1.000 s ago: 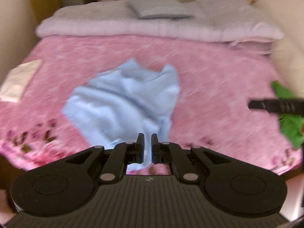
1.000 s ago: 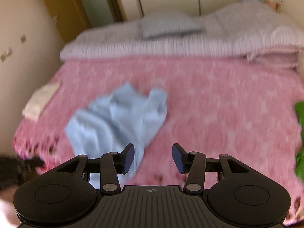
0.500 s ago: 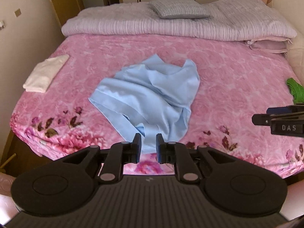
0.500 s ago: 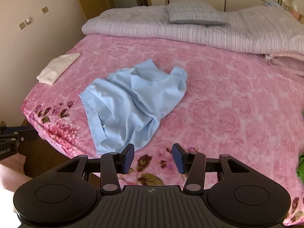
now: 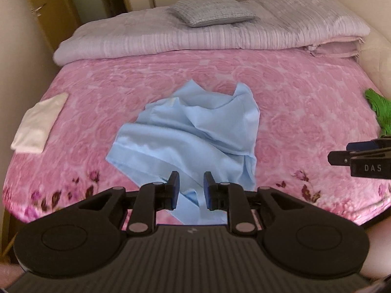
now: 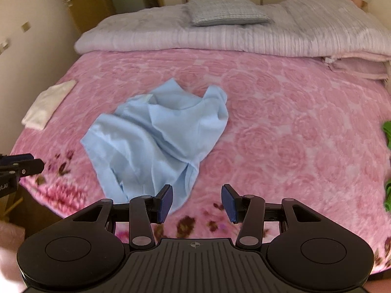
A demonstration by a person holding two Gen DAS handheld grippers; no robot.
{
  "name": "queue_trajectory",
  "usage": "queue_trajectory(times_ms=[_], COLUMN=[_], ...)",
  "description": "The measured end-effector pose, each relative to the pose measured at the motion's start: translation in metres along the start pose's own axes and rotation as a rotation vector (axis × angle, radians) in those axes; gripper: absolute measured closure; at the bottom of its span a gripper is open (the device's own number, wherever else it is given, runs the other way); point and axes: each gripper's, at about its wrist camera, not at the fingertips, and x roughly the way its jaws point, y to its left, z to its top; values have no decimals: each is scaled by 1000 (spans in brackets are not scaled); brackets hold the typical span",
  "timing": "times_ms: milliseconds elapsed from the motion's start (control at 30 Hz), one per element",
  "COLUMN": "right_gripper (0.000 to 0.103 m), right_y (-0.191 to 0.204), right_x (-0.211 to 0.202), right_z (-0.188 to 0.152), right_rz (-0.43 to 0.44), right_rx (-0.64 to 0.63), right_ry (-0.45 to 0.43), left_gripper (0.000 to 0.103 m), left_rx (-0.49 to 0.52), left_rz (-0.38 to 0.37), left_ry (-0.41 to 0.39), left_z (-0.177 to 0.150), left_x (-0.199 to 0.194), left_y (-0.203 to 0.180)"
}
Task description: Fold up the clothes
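Crumpled light-blue garment point(image 5: 193, 136) mid pink bedspread point(image 5: 305, 92), near its front edge; white folded cloth point(image 5: 39, 124) left, green cloth point(image 5: 378, 109) right, grey pillow point(image 5: 210, 9) behind; left gripper point(image 5: 191, 190) opening over the garment's hem, gripping nothing; right gripper point(image 6: 196, 202) apart, empty.

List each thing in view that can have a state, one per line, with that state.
light blue garment: crumpled, unfolded, on the bed.
white cloth: folded, near the bed's edge.
green garment: bunched.
left gripper: opening, pressing on nothing.
right gripper: open, empty.
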Motion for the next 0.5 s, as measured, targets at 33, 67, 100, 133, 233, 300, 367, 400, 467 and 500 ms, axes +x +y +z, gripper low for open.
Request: queue_trajectory(times_ms=[33, 67, 100, 133, 233, 300, 367, 400, 467, 500], right_gripper=[55, 55, 55, 55, 55, 55, 55, 55, 55, 55], right_y=[8, 16, 24, 31, 53, 65, 73, 77, 84, 87], right_x=[7, 13, 20, 26, 44, 52, 57, 60, 67, 70], right_z=[5, 9, 13, 15, 20, 22, 21, 20, 17, 14], right_rz=[-7, -13, -18, -28, -62, -84, -113, -129, -162, -177], right_rx=[16, 32, 46, 57, 127, 177, 230, 258, 313, 337], right_ry=[4, 8, 13, 19, 45, 55, 59, 60, 66, 72], left_gripper=[86, 86, 86, 85, 86, 86, 85, 85, 85, 86], left_rx=[6, 9, 10, 11, 38, 75, 112, 131, 163, 180], left_rz=[-11, -25, -39, -49, -75, -103, -129, -139, -157, -170], left_ry=[3, 3, 4, 10, 40, 53, 66, 71, 79, 82], left_z=[4, 8, 12, 15, 25, 31, 37, 40, 46, 49], left_x=[7, 14, 21, 28, 52, 66, 80, 88, 102, 111], left_y=[12, 26, 40, 54, 99, 126, 148, 158, 174, 182])
